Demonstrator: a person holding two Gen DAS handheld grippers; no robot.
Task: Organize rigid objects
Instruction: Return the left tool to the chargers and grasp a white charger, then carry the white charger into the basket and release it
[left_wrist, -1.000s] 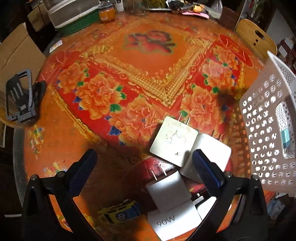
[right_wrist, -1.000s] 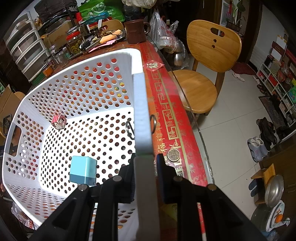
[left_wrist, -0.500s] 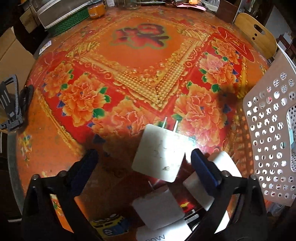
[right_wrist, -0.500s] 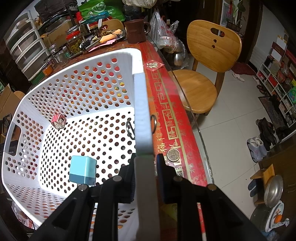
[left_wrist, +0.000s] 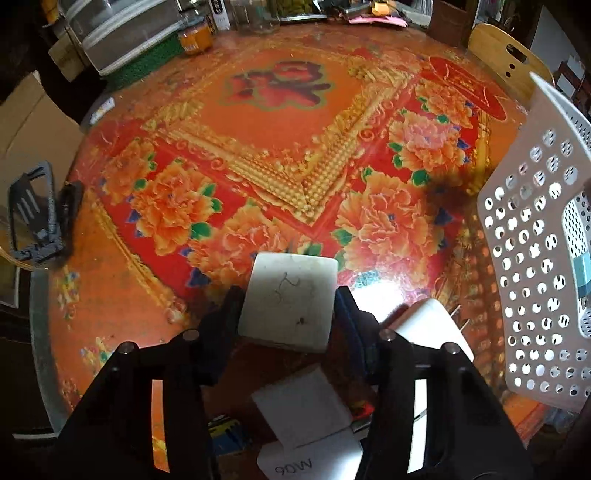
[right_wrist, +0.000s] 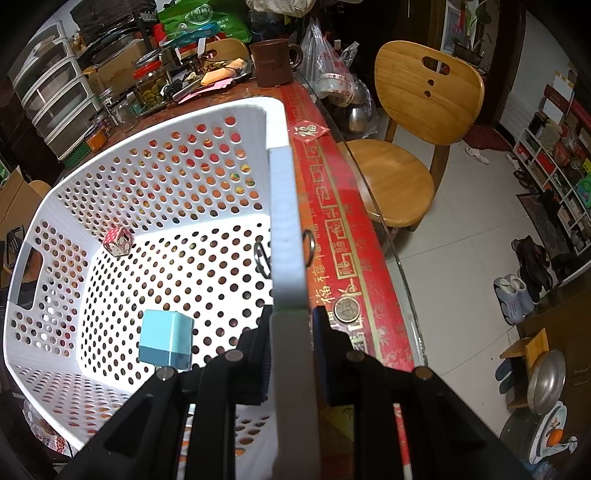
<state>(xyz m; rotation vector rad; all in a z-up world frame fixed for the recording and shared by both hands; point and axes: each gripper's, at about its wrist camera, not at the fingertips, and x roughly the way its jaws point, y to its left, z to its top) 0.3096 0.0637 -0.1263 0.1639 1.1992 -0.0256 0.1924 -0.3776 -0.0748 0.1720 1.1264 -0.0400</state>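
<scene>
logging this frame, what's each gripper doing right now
Left gripper: shut on the white charger.
Right gripper: shut on the white basket rim.

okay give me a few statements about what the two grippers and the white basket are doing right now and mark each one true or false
1. The left gripper is closed on a white charger. True.
2. The right gripper hangs open above the table. False: it is clamped on the rim of the white basket.
3. The basket is empty. False: a light blue cube and a small pink patterned box lie inside.
4. A coin lies on the red table border outside the basket. True.
5. No other chargers are near the held one. False: more white chargers lie right beside it, one marked 90W.
</scene>
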